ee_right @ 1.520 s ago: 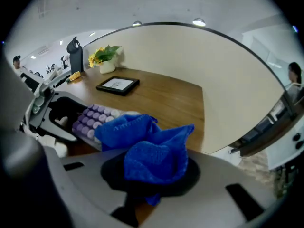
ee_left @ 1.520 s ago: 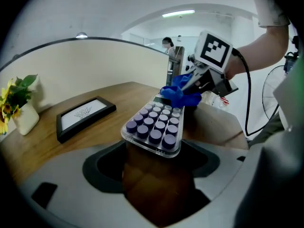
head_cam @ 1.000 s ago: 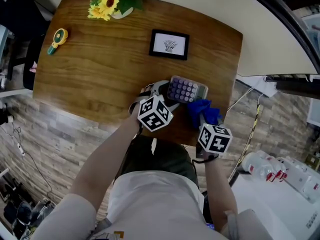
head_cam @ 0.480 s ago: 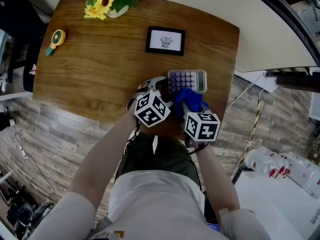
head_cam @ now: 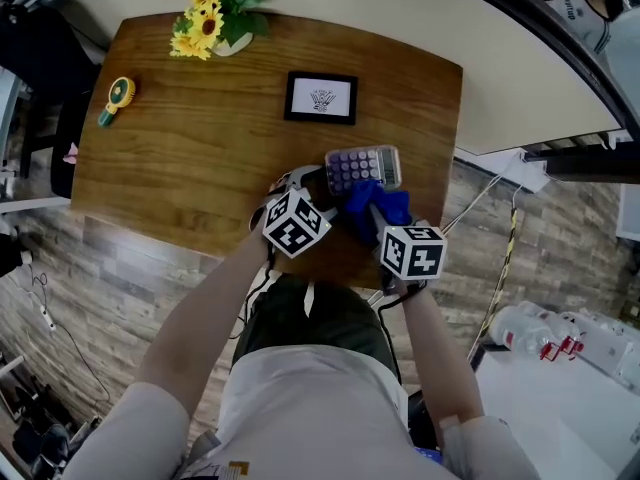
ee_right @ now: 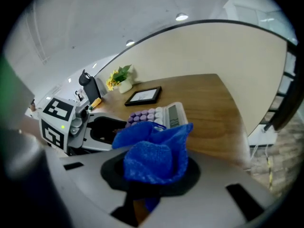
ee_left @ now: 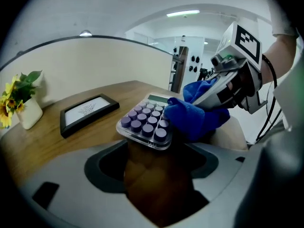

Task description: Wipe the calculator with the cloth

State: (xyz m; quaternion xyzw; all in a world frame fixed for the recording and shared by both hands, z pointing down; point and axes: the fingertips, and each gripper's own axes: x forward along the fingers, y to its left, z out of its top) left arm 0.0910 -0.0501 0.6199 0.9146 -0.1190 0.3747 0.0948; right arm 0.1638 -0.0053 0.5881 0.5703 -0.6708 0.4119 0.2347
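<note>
Head view: left tongs (head_cam: pixel 318 180), just closing, clamp calculator (head_cam: pixel 362 166) near table (head_cam: pixel 180 168) edge; right tongs (head_cam: pixel 372 214) grip cloth (head_cam: pixel 389 205).

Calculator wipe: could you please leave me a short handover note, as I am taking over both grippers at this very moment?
Left gripper: fingers closed on the near end of the calculator, at the near-right part of the table.
Right gripper: fingers shut on the blue cloth, which is bunched against the calculator's right side.
Done: the cloth is on the calculator; how much has been wiped cannot be told.
Left: wipe the purple keys and the display, both uncovered.
</note>
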